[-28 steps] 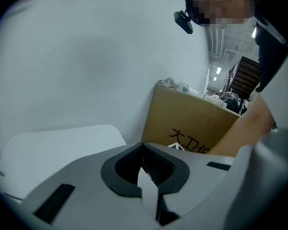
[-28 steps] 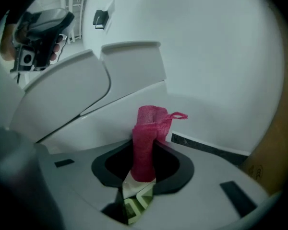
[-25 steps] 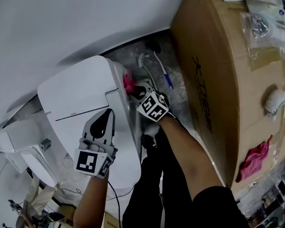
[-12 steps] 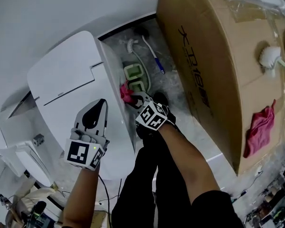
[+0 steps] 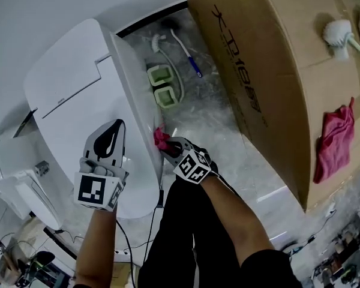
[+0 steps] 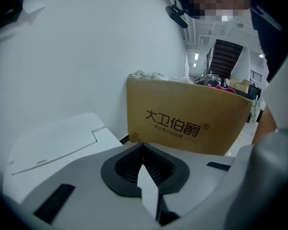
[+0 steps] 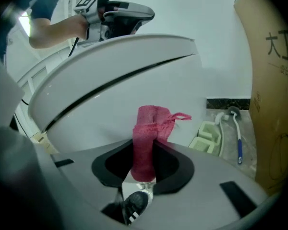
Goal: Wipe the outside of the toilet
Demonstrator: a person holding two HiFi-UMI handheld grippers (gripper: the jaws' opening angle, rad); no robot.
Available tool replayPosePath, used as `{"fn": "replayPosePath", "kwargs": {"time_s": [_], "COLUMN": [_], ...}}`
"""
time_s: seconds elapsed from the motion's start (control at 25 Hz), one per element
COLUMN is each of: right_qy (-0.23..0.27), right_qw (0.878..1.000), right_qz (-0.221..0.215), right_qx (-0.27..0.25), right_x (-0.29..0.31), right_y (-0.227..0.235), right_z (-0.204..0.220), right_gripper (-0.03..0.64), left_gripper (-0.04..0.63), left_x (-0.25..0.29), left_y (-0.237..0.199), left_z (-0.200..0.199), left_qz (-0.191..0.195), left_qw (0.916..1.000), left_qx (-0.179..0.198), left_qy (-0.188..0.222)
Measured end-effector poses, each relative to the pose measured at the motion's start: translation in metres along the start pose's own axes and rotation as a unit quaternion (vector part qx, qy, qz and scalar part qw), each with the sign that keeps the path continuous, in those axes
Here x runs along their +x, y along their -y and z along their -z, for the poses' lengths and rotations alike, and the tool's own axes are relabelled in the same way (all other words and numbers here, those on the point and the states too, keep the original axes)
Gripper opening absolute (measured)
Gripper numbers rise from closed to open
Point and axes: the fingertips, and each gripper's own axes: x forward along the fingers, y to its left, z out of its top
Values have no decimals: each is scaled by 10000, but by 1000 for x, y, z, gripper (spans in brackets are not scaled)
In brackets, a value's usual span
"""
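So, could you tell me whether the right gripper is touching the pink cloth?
Touching. In the right gripper view, the right gripper has its jaws shut on the cloth, which sticks up between them.

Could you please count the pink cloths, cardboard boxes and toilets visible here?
Pink cloths: 2, the held cloth and the spare cloth.
Cardboard box: 1.
Toilet: 1.
Total: 4.
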Motion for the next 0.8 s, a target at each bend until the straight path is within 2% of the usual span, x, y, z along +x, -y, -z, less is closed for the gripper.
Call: {"fn": "replayPosePath", "kwargs": {"time_s": [0.12, 0.28, 0.48, 0.56, 0.6, 0.64, 0.72, 0.76, 0.8], "right_qy": [-64, 280, 36, -210, -406, -678, -1323, -1519, -1547], "right_qw": [9998, 9980, 9986, 9975, 9945, 9871, 9582, 9478, 9483], "right_qz": [-146, 13, -231, -599, -959, -1447, -2382, -2589, -2590], "right_qx": [120, 565, 477, 325, 148, -129, -875, -1072, -988], "right_x": [-7, -12, -15, -19, -22, -26, -37, -43, -48], "right_y": [-31, -49, -73, -94, -112, -135, -180, -187, -181], "right_z": [28, 36, 49, 59, 66, 77, 106, 116, 117], "right_gripper": [121, 123, 124, 126, 126, 126, 126, 126, 126], "left_gripper": [15, 15, 15, 15, 14, 15, 15, 15, 15], "left_x": [0, -1, -11, -13, -14, -16, -17, -16, -16], "left_y": [13, 33, 56, 66, 69, 71, 72, 71, 68], "left_z": [5, 5, 20, 25, 27, 29, 28, 25, 21], "left_qz": [-13, 19, 24, 58, 69, 75, 82, 82, 77], "left_qw": [9999, 9998, 9996, 9998, 9998, 9998, 9995, 9993, 9991], "left_qx": [-145, -174, -258, -199, -189, -204, -302, -368, -415], "left_qy": [22, 129, 89, 48, 28, 8, -1, 18, 49]}}
